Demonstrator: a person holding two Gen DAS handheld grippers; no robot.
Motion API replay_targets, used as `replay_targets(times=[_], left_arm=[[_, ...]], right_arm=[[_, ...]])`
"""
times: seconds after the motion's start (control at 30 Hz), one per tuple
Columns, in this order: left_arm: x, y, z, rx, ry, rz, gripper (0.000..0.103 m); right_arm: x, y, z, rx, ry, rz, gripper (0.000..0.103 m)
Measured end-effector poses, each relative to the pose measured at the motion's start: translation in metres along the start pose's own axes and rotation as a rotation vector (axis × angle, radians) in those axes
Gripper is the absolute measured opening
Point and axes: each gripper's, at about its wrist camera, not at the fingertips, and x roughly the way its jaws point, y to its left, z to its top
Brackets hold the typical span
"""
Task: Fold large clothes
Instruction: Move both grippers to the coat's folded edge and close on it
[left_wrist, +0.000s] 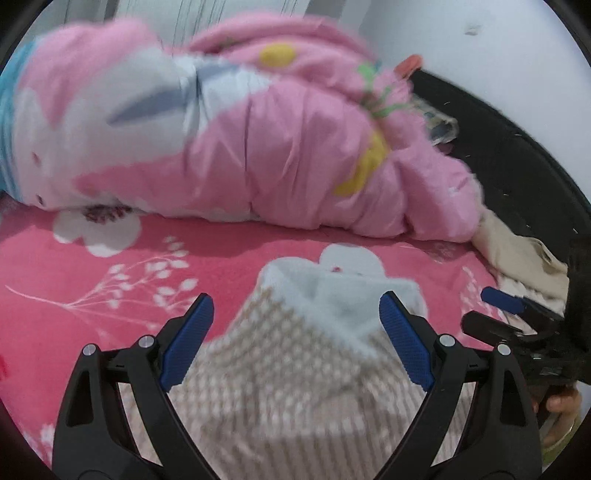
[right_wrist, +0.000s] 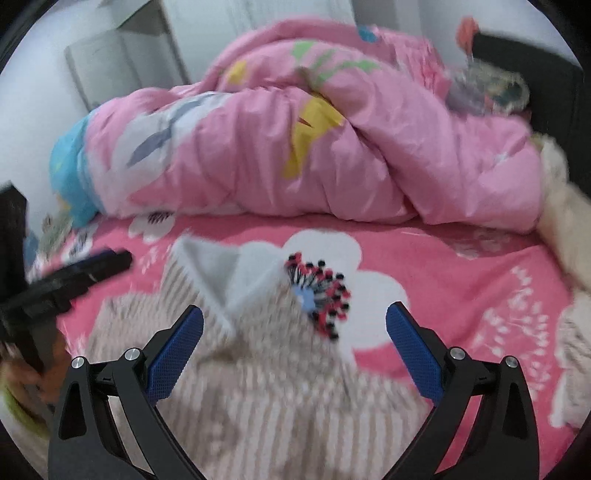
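A beige-and-white patterned garment (left_wrist: 288, 376) with a pale blue fleecy lining (left_wrist: 343, 295) lies on the pink floral bedsheet (left_wrist: 74, 325). My left gripper (left_wrist: 297, 317) is open above it, its blue pads either side of the collar end. In the right wrist view the same garment (right_wrist: 266, 398) lies below my open right gripper (right_wrist: 295, 332), with its pale lining (right_wrist: 229, 273) folded outward at the collar. The right gripper also shows at the right edge of the left wrist view (left_wrist: 513, 314), and the left gripper at the left of the right wrist view (right_wrist: 81, 273). Both views are motion-blurred.
A bunched pink quilt (left_wrist: 258, 129) (right_wrist: 332, 147) fills the back of the bed. Cream cloth (left_wrist: 524, 262) (right_wrist: 565, 218) lies at the right, by a dark headboard (left_wrist: 517, 155). A person's hand (left_wrist: 561, 406) holds the right gripper. White furniture (right_wrist: 122, 62) stands behind.
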Motion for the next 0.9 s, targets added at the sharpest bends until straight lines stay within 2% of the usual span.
replay_targets(times=[0.07,0.17,0.23,0.27,0.3,0.33,0.37,0.4,0.57,0.67,0.73,0.83,0.9], left_arm=[[0.022,0.007,0.006,-0.021,0.038,0.007,0.082],[0.05,0.017,0.008,-0.017,0.099,0.041,0.064],[0.059,0.021,0.005,-0.002,0.131,0.034,0.043],[0.058,0.022,0.003,0.01,0.137,0.023,0.037],[0.055,0.021,0.0,0.028,0.138,0.014,0.025],[0.051,0.02,-0.001,0.048,0.135,0.012,0.022],[0.044,0.018,-0.004,0.074,0.127,0.017,0.02],[0.035,0.013,-0.008,0.119,0.119,0.028,0.017],[-0.022,-0.002,-0.037,0.292,0.068,0.047,0.014],[-0.051,-0.003,-0.069,0.374,0.069,0.055,0.014],[-0.057,-0.001,-0.096,0.417,0.094,0.075,0.014],[-0.052,-0.001,-0.138,0.507,0.132,0.143,0.014],[-0.048,-0.001,-0.157,0.543,0.134,0.173,0.014]], right_arm=[[0.024,-0.008,0.014,0.064,0.039,0.076,0.096],[0.053,-0.007,0.022,0.1,0.098,0.135,0.088],[0.067,-0.002,0.022,0.092,0.131,0.122,0.075],[0.071,0.002,0.02,0.082,0.146,0.113,0.063],[0.071,0.005,0.017,0.067,0.153,0.111,0.047],[0.07,0.008,0.015,0.051,0.153,0.107,0.039],[0.063,0.013,0.01,0.023,0.146,0.097,0.027],[0.054,0.018,0.005,-0.007,0.131,0.097,0.024],[-0.002,0.041,-0.036,-0.171,0.087,0.108,0.018],[-0.021,0.05,-0.078,-0.241,0.118,0.103,0.017],[-0.022,0.052,-0.105,-0.267,0.167,0.096,0.018],[-0.021,0.049,-0.141,-0.274,0.232,0.052,0.02],[-0.041,0.048,-0.143,-0.245,0.188,0.101,0.024]])
